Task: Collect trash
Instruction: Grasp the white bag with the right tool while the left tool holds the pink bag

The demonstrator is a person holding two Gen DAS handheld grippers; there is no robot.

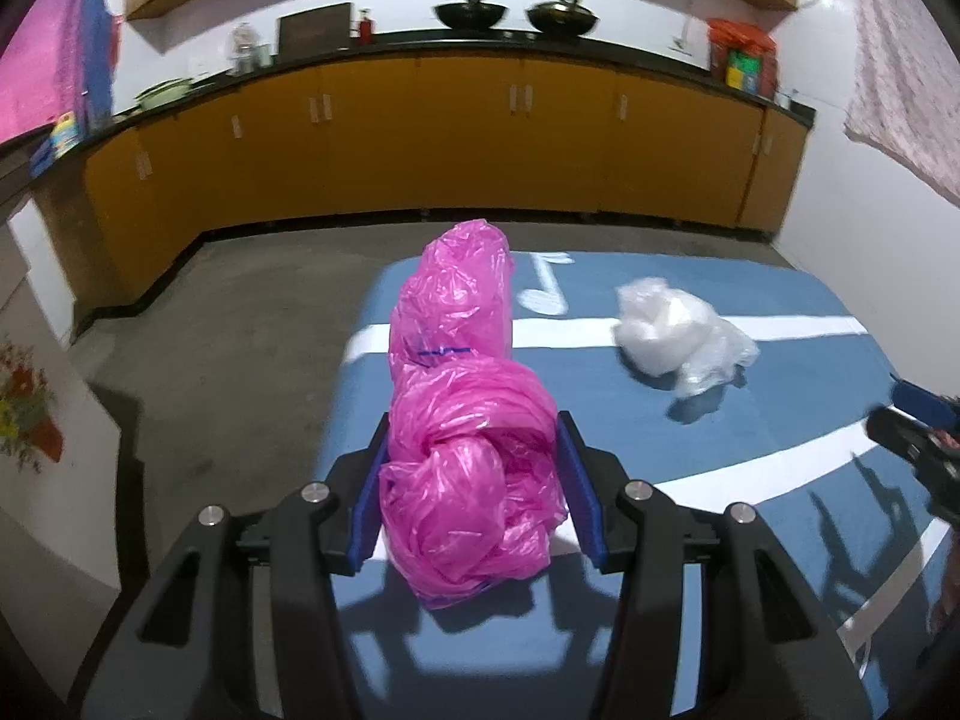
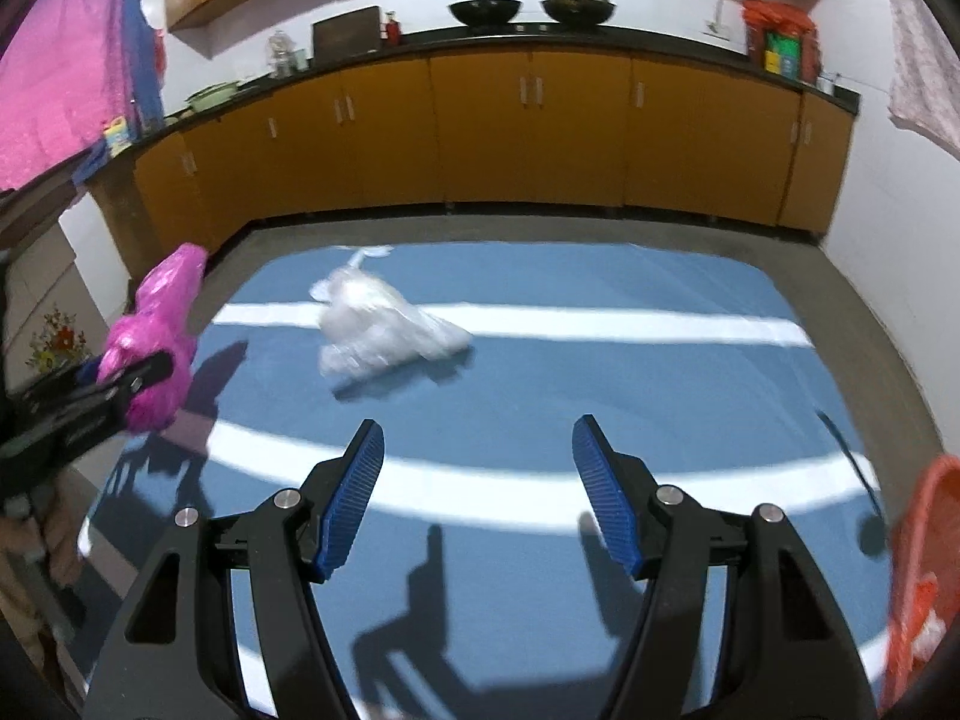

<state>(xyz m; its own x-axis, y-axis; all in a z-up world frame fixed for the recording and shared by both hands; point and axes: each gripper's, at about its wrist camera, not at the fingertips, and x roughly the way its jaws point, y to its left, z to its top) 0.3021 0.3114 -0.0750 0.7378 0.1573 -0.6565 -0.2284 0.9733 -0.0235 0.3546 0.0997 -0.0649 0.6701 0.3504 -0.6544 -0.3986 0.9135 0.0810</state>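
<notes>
My left gripper [image 1: 474, 474] is shut on a knotted pink plastic bag [image 1: 462, 384] and holds it above the blue mat [image 1: 750, 420]. The bag sticks out forward past the blue pads. The same pink bag [image 2: 159, 324] and the left gripper [image 2: 129, 381] show at the left edge of the right wrist view. A crumpled clear plastic bag [image 1: 678, 333] lies on the mat ahead and to the right; it also shows in the right wrist view [image 2: 378, 327], ahead and left of my right gripper [image 2: 477, 474]. The right gripper is open and empty above the mat.
An orange basket [image 2: 918, 582] stands at the right edge of the right wrist view. Yellow cabinets [image 2: 528, 138] with a dark counter run along the far wall. Grey floor [image 1: 228, 348] surrounds the mat. A box with flowers printed on it [image 1: 30, 414] is at the left.
</notes>
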